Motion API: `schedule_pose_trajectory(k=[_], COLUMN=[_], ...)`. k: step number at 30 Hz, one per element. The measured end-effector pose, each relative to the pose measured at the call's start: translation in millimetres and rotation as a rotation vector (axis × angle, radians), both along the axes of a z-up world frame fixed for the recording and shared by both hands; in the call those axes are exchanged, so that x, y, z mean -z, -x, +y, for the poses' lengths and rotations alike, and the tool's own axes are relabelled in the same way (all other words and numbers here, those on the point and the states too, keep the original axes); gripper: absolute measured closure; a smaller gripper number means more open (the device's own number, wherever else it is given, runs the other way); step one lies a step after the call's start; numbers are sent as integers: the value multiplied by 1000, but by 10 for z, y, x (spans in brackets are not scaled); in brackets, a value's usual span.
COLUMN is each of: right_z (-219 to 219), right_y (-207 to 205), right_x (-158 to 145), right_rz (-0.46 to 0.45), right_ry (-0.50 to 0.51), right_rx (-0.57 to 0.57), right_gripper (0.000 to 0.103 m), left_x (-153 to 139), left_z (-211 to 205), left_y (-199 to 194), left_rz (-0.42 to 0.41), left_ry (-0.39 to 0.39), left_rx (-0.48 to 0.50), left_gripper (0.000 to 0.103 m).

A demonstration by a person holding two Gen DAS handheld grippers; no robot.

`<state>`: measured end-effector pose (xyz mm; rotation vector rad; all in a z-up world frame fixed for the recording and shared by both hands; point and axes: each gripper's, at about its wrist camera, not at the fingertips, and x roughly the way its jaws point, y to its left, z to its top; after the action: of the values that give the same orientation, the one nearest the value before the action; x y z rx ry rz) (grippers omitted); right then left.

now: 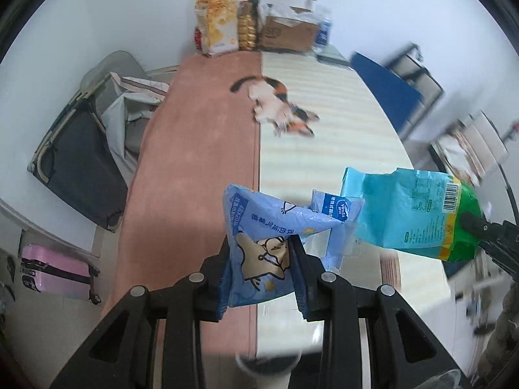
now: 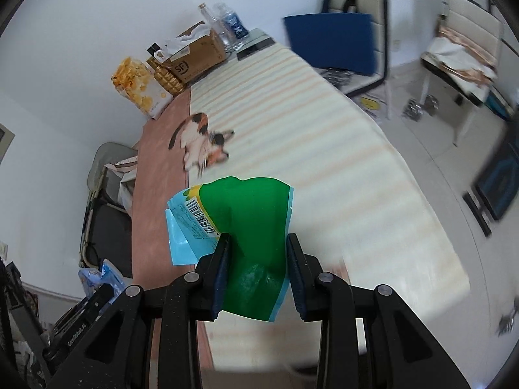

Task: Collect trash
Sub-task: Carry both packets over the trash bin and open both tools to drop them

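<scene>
Above a pink-and-striped table, left gripper clamps a blue wrapper, right gripper a green bag.

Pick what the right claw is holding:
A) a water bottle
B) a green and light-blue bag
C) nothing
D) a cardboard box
B: the right claw is closed on the green and light-blue bag, lifted above the table.
</scene>
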<state>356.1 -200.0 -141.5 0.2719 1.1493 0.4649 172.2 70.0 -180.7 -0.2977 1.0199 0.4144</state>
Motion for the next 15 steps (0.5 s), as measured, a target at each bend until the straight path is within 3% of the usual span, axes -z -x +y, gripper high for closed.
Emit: schedule_pose_trajectory(k=[5, 9, 15], right_z=[-413, -731, -1131], right_y=[1086, 1819, 2451], right_x=[77, 336, 1171], right_rz=[49, 128, 290], right_ry=[9, 28, 92], right_rx=[32, 36, 44], right_gripper=[68, 68, 68], left_x=[137, 463, 1334], left_z=[-270, -476, -715], left_y=[660, 976, 1212], left_rz=[55, 125, 255], left_ry=[36, 84, 167], left_rx=[67, 95, 82], left_gripper=[74, 74, 74])
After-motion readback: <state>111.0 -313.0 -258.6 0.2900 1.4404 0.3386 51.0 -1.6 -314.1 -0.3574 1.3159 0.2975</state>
